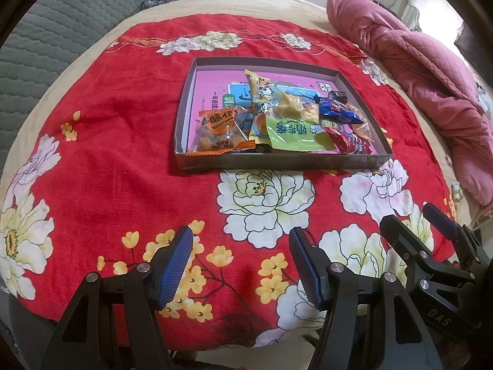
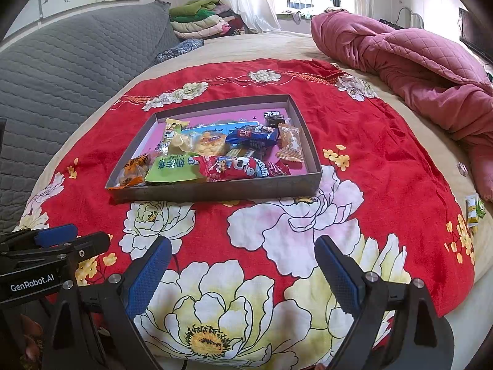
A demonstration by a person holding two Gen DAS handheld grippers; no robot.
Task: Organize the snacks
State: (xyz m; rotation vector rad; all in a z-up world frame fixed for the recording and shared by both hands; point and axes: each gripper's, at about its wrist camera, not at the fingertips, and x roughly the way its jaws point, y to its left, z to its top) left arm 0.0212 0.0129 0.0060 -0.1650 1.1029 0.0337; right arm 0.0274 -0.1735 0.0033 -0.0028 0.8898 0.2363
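Note:
A shallow grey box with a pink floor sits on the red flowered cloth; it also shows in the right wrist view. It holds several snack packets, among them an orange one, a green one and a blue one. My left gripper is open and empty, near the cloth's front edge, well short of the box. My right gripper is open and empty, beside the left one, also short of the box.
A crumpled pink quilt lies at the right. A grey quilted cushion rises at the left. Two small snack packets lie off the cloth at the far right. Folded clothes are stacked at the back.

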